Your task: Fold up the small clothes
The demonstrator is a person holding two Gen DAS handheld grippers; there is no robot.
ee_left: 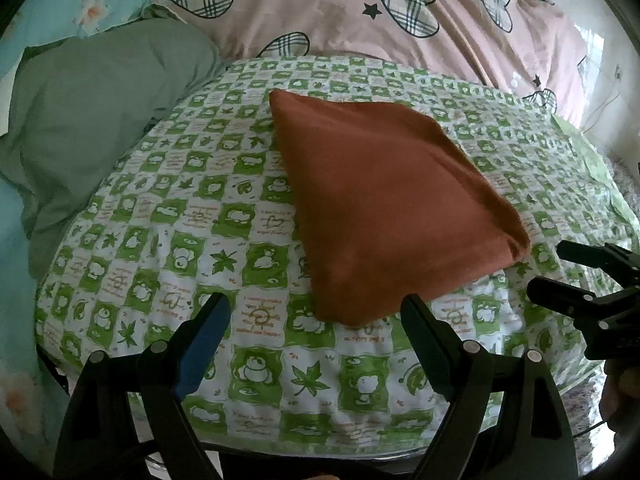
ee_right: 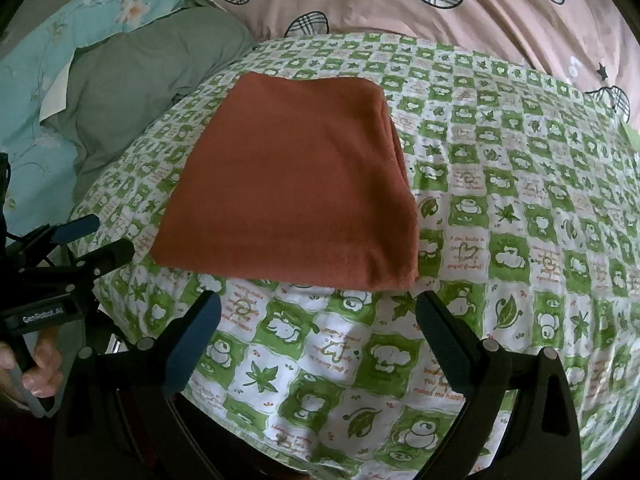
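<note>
Rust-brown cloth [ee_left: 384, 208] sits folded into a compact stack on the green-and-white checked sheet [ee_left: 224, 216]; through the left wrist camera I see it in the centre of the frame, slightly right, one corner pointing down toward me. Through the right wrist camera the same cloth [ee_right: 292, 184] fills the middle-left of the frame, its layered edges showing along the right side.

My left gripper [ee_left: 316, 320] has its fingers spread wide and nothing between them; its right finger comes close to the cloth's near corner, though I cannot tell whether it touches. My right gripper [ee_right: 318, 316] is likewise spread wide and empty, just short of the cloth's near edge.

At the right edge of the left view the right gripper shows from the side, fingers apart. At the lower left of the right view the left gripper appears with a hand [ee_right: 40, 368] on its handle.

A pink heart-print quilt [ee_left: 400, 12] lies across the top, a grey-green pillow [ee_left: 100, 100] at upper left.
</note>
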